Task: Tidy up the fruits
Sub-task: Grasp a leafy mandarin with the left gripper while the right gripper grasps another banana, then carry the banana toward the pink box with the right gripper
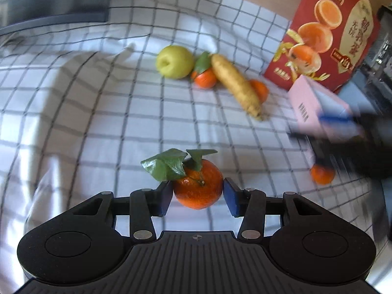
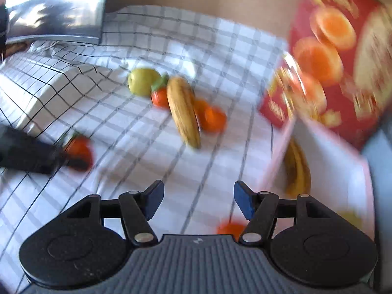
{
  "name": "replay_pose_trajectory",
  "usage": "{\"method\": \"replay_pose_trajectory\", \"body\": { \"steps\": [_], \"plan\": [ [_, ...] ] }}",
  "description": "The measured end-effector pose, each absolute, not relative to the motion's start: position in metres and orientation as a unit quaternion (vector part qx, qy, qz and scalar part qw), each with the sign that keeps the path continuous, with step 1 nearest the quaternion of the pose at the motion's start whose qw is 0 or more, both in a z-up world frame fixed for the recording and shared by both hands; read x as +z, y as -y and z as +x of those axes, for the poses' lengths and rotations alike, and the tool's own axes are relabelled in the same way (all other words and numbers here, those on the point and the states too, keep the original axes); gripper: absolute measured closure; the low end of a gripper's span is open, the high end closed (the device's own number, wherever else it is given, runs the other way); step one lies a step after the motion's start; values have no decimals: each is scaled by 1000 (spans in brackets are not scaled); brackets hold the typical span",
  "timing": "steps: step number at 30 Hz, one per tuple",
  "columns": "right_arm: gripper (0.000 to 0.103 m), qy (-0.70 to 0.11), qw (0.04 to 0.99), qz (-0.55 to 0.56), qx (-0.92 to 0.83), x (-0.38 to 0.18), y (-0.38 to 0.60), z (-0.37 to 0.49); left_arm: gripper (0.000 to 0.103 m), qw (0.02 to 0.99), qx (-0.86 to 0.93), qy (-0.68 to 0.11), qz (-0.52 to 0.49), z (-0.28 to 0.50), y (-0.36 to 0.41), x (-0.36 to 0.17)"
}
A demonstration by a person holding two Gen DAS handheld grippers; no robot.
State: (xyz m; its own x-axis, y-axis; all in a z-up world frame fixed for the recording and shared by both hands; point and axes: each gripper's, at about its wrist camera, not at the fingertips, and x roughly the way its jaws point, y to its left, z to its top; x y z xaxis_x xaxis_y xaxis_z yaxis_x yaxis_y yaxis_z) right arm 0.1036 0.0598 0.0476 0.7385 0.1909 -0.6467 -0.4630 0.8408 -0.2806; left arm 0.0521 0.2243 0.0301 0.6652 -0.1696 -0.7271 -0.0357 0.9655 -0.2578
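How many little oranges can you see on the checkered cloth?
4. One leafy tangerine sits between the left gripper pads. One leafy one is beside the green apple, one behind the yam, one near the pink box. More may be hidden.

A home; checked tablecloth (image 1: 98, 112); printed orange gift box (image 1: 325, 31) behind.
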Motion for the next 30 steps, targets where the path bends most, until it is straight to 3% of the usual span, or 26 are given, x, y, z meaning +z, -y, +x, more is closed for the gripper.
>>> {"method": "replay_pose_trajectory", "body": {
  "steps": [8,10,15,16,17,30],
  "plan": [
    [42,-271,892,-312,181,31,-149,178,52,899,-13,-401,-174,23,-251,24],
    [50,-284,888,-325,157,20,-162,197,52,900,-12,-400,-175,19,-253,24],
    [57,-308,876,-340,146,2,-169,214,52,899,-16,-393,-190,11,-256,21],
    [64,-311,874,-343,145,1,-169,215,52,899,-17,-392,-194,10,-257,20],
    [70,-317,874,-339,148,1,-166,216,52,899,-17,-392,-197,9,-258,20],
    [70,-358,885,-186,232,59,-107,147,52,902,-32,-389,-186,29,-251,18]
  ]
}}
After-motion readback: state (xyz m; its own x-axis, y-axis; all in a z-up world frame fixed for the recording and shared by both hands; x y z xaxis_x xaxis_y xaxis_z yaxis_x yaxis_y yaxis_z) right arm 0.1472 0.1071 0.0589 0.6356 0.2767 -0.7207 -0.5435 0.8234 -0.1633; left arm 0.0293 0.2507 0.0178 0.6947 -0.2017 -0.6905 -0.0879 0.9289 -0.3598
